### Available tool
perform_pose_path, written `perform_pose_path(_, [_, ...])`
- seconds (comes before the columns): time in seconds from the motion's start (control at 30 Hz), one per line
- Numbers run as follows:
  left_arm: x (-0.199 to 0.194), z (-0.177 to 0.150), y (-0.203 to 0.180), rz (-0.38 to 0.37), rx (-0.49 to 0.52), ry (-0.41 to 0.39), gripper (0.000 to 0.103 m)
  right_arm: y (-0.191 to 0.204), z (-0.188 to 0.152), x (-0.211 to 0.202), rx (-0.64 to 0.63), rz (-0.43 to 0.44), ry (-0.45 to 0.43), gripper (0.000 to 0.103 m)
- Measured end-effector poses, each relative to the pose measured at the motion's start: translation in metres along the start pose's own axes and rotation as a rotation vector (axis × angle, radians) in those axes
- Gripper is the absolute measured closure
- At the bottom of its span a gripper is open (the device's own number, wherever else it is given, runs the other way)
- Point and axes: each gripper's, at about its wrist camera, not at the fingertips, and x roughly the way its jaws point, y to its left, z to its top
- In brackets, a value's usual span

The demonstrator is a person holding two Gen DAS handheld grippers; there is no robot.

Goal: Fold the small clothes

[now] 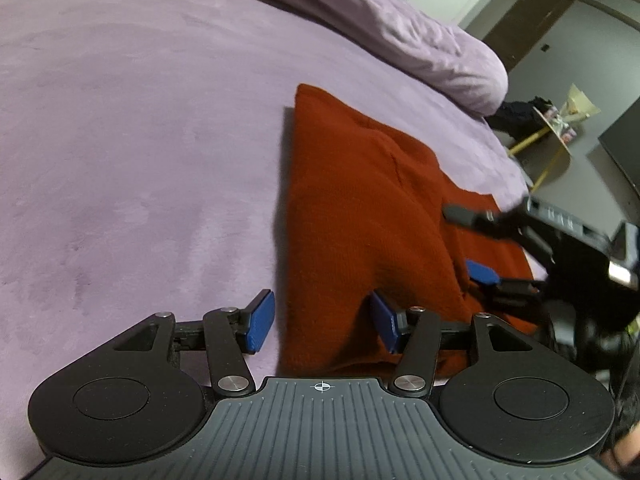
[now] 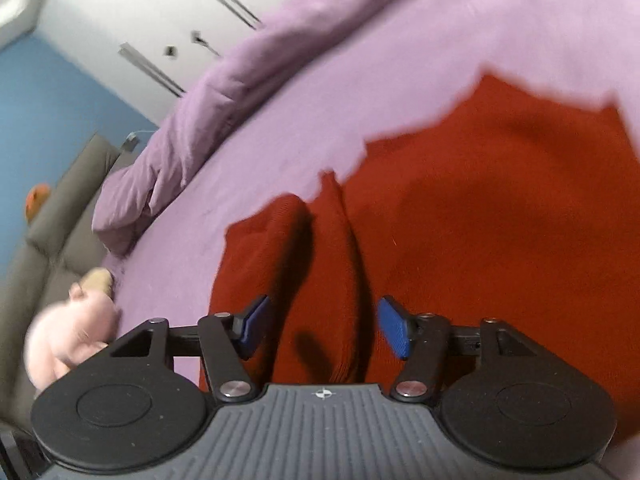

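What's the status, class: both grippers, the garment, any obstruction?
Left gripper open, straddling garment edge. Right gripper open over a raised fold. Red garment partly folded on bed. Nothing obstructing.

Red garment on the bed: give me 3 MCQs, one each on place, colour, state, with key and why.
1. Where does the red garment lie?
A. on the purple bedsheet
B. on the grey sofa
C. on a wooden floor

2. What colour are the pads on the left gripper fingers?
A. green
B. blue
C. white

3. How is the right gripper?
A. shut on the garment
B. shut on nothing
C. open above the garment

Key: A, sheet surrounds the garment; B, blue pads show in the left wrist view; C, the right wrist view shows a wide gap between pads, cloth unpinched.
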Motion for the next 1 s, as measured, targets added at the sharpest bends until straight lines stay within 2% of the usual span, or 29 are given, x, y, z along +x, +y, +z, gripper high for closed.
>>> perform_pose_path(0.1, [0.003, -0.001, -0.004, 0.0, 0.017, 0.001, 0.044, -0.006, 0.004, 0.011, 0.106, 0.108, 0.02, 0.043])
perform_pose_path(0.17, [0.004, -0.002, -0.006, 0.009, 0.031, 0.0, 0.044, 0.009, 0.004, 0.014, 0.065, 0.142, 0.016, 0.044])
perform_pose_path(0.2, [0.005, -0.003, -0.007, 0.014, 0.036, 0.0, 0.044, 0.017, 0.003, 0.015, 0.019, 0.126, 0.012, 0.045])
perform_pose_path(0.23, [0.005, -0.003, -0.009, 0.016, 0.044, -0.001, 0.044, 0.026, 0.002, 0.018, -0.037, 0.104, 0.009, 0.051])
perform_pose_path(0.27, [0.005, -0.004, -0.01, 0.017, 0.051, -0.001, 0.044, 0.035, 0.0, 0.021, -0.093, 0.076, 0.011, 0.062])
perform_pose_path(0.3, [0.003, -0.005, -0.012, 0.021, 0.057, 0.001, 0.044, 0.042, -0.003, 0.024, -0.143, 0.041, 0.014, 0.067])
perform_pose_path(0.37, [-0.002, -0.008, -0.015, 0.022, 0.07, -0.002, 0.043, 0.055, -0.007, 0.028, -0.247, -0.035, 0.0, 0.088])
perform_pose_path(0.43, [-0.009, -0.012, -0.019, 0.023, 0.082, -0.015, 0.043, 0.067, -0.012, 0.027, -0.357, -0.094, -0.025, 0.092])
perform_pose_path(0.5, [-0.013, -0.014, -0.023, 0.023, 0.092, -0.023, 0.043, 0.083, -0.016, 0.021, -0.471, -0.147, -0.064, 0.093])
perform_pose_path(0.6, [-0.018, -0.017, -0.03, 0.012, 0.11, -0.028, 0.043, 0.094, -0.016, 0.003, -0.57, -0.173, -0.13, 0.094])
perform_pose_path(0.7, [-0.015, -0.019, -0.04, -0.007, 0.143, -0.017, 0.042, 0.097, -0.012, -0.022, -0.595, -0.18, -0.183, 0.094])
perform_pose_path(0.83, [0.001, -0.022, -0.055, -0.019, 0.162, 0.012, 0.042, 0.085, -0.003, -0.047, -0.639, -0.23, -0.246, 0.094])
perform_pose_path(1.0, [0.028, -0.024, -0.064, -0.024, 0.123, 0.059, 0.043, 0.052, 0.012, -0.05, -0.594, -0.309, -0.226, 0.094])
